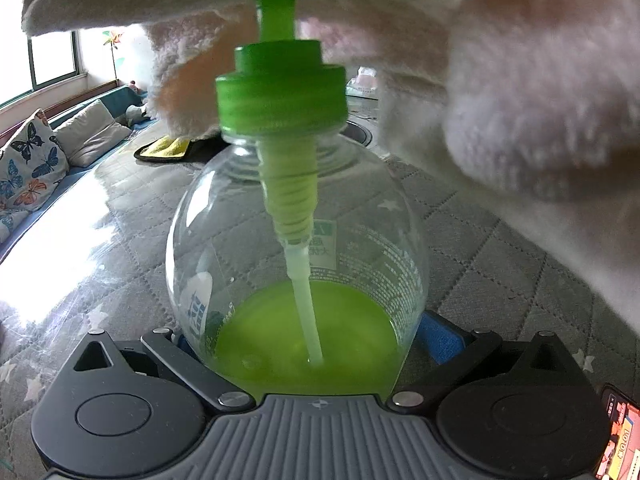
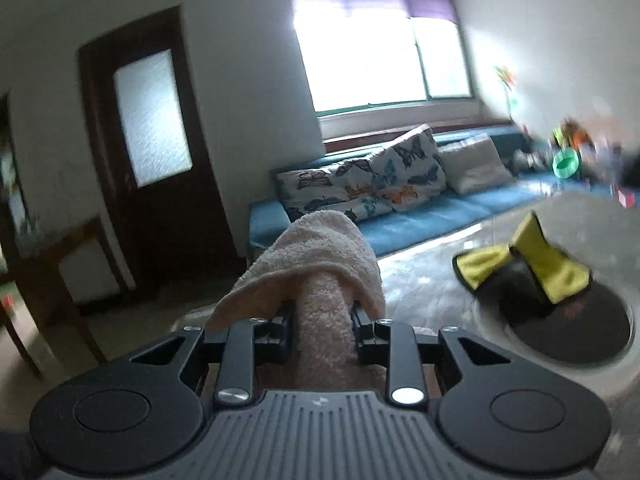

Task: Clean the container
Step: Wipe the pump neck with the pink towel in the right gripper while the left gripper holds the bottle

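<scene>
The left gripper (image 1: 308,344) has its jaws closed on the round belly of a clear bottle (image 1: 296,248), which holds a little green liquid (image 1: 280,344) and stands over a grey quilted mat (image 1: 500,248). Draped over the bottle's green pump cap (image 1: 280,92), a pale pink towel (image 1: 500,92) covers the pump top and hangs to the bottle's right. The right gripper (image 2: 322,320) has its jaws clamped on that same towel (image 2: 320,280), while a yellow cloth (image 2: 536,260) lies well beyond the bottle.
</scene>
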A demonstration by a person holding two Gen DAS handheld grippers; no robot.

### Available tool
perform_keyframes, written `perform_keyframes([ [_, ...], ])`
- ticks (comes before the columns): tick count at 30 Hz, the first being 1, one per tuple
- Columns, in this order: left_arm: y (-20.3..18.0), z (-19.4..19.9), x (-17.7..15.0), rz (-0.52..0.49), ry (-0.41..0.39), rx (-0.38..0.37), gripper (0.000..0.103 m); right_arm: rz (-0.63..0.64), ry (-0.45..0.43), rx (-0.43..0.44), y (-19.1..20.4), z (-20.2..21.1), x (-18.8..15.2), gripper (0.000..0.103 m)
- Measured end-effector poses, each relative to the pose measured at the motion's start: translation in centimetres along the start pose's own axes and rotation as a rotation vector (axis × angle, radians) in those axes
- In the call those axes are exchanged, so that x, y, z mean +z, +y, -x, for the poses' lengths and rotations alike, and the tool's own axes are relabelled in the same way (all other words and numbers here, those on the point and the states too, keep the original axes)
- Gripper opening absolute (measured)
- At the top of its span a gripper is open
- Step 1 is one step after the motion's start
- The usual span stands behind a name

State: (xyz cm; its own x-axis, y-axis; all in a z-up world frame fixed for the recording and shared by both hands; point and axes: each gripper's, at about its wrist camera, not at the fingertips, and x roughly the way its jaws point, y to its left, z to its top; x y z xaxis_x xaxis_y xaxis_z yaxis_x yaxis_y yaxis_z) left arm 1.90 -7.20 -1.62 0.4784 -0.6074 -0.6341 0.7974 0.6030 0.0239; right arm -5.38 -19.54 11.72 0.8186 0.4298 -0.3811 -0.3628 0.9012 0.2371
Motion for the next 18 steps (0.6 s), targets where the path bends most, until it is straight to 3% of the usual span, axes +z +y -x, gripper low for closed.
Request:
perform_keyframes([
  [2,0.3,-0.1,0.3,0.0,0.0,0.0,0.103,-0.1,-0.007,0.032,-1.3,0.3,-0.5,0.027],
  [6,0.9,-0.3,0.7,0.0,0.0,0.001,0.103,-0.509,-0.012,0.182,-7.3,0.2,-2.6,0.027],
  [9,1.1,-0.5,0.7,0.0,0.0,0.001,0.103,-0.661,0.043,0.158,-10.2,-1.1,-4.7,0.027],
  [11,1.2,-0.6,0.8,0.0,0.0,0.001,0.103,-0.659,0.086,0.153,-11.0,-2.1,-6.2,0.027],
  [15,1.6,-0.9,1.0,0.001,0.001,0.0,0.103,-0.586,0.057,0.109,-11.1,-1.8,-7.2,0.027],
  [18,1.8,-1.0,1.1,0.001,0.001,0.0,0.103,-0.465,0.085,0.0,-10.1,-2.1,-7.2,0.027],
])
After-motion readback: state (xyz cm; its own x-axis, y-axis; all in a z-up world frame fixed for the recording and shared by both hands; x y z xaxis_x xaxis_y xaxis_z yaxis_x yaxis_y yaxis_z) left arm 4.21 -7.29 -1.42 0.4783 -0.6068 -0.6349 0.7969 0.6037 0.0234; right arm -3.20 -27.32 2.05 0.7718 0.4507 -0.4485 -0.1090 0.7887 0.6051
